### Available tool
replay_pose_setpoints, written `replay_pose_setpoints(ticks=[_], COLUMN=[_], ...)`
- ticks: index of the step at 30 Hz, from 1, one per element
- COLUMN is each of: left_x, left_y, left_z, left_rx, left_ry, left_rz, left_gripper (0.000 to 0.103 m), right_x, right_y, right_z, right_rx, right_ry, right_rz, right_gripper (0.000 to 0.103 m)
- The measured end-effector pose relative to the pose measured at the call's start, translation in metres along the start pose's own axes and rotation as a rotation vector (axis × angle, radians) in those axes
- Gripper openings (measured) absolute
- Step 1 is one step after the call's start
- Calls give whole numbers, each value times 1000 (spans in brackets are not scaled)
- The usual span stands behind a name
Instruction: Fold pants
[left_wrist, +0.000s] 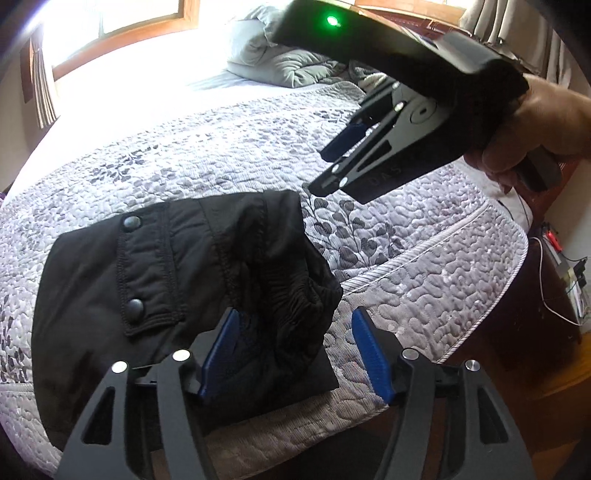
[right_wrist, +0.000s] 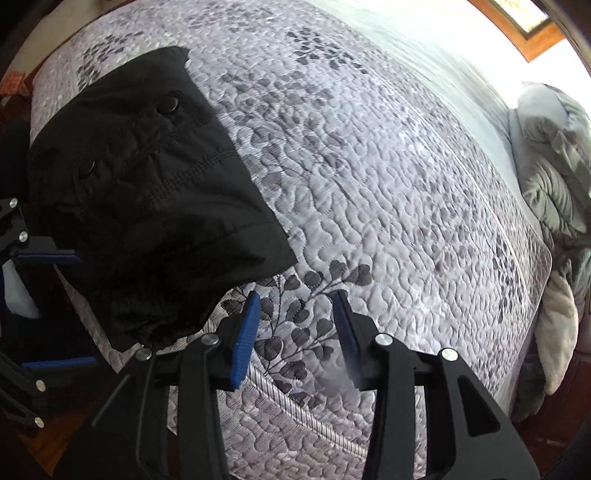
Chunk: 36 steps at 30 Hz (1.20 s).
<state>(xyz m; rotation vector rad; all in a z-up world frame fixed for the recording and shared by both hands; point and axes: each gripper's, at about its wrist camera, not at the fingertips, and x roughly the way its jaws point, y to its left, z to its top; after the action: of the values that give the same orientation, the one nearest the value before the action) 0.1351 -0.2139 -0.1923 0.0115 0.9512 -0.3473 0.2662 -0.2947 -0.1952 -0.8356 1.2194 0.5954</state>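
Left claw (left_wrist: 295, 354): nearest the lens, blue pads spread, nothing pinched; pants' gathered waistband lies below and between them, untouched by either pad.

Bed (right_wrist: 388, 177): grey quilt with leaf pattern, largest item, carries all else.

Pants (left_wrist: 166, 280): black, folded into a compact bundle near the bed's near edge, two snaps showing on the flap; one corner looks to overhang the edge.

Right claw (right_wrist: 295, 339): pads spread, empty, over bare quilt just beside the bundle, held by a hand (left_wrist: 535, 129).

Step, judged: release after the fold. To do it well, lift both claws straight clear so no pad snags the waistband, then nudge the overhanging corner inward and press the puffy gather flat.
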Motion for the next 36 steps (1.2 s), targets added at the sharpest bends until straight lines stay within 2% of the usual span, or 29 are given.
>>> replay_pose_setpoints(ticks=[2, 5, 7, 11, 14, 17, 20, 23, 25, 27, 29, 32, 34, 36], left_x=[-15, -30, -37, -44, -48, -49, -30, -4, 13, 23, 27, 19, 5, -10], left_y=[5, 17, 27, 57, 101, 160, 214, 248, 263, 272, 273, 275, 281, 284], left_z=[2, 2, 1, -4, -8, -5, -1, 0, -3, -9, -10, -9, -10, -14], left_rx=[-12, -29, -35, -36, -63, -160, -255, -306, -339, -347, -336, -343, -365, -377], left_ry=[-31, -54, -58, -63, -91, -128, -81, -28, 18, 29, 41, 37, 5, -24], left_rz=[-1, 0, 10, 52, 71, 31, -15, -9, -4, 7, 3, -17, -48, -72], left_gripper=[68, 71, 72, 74, 77, 86, 87, 87, 87, 89, 90, 87, 87, 88], right_x=[-14, -25, -24, -13, -1, 15, 31, 51, 71, 88, 92, 79, 57, 34], right_y=[-10, -18, -17, -12, -15, -20, -23, -23, -25, -26, -26, -23, -21, -9], right_z=[-6, -9, -9, 1, 9, 10, 9, 2, -9, -20, -28, -33, -42, -50], right_rx=[123, 293, 364, 450, 516, 581, 622, 645, 689, 730, 756, 771, 804, 809], right_ry=[-47, -141, -193, -272, -316, -336, -348, -331, -306, -304, -324, -333, -391, -454], right_rz=[57, 191, 276, 389, 481, 567, 636, 653, 662, 687, 708, 670, 661, 683], right_gripper=[41, 41, 41, 41, 41, 47, 52, 47, 32, 23, 22, 22, 32, 32])
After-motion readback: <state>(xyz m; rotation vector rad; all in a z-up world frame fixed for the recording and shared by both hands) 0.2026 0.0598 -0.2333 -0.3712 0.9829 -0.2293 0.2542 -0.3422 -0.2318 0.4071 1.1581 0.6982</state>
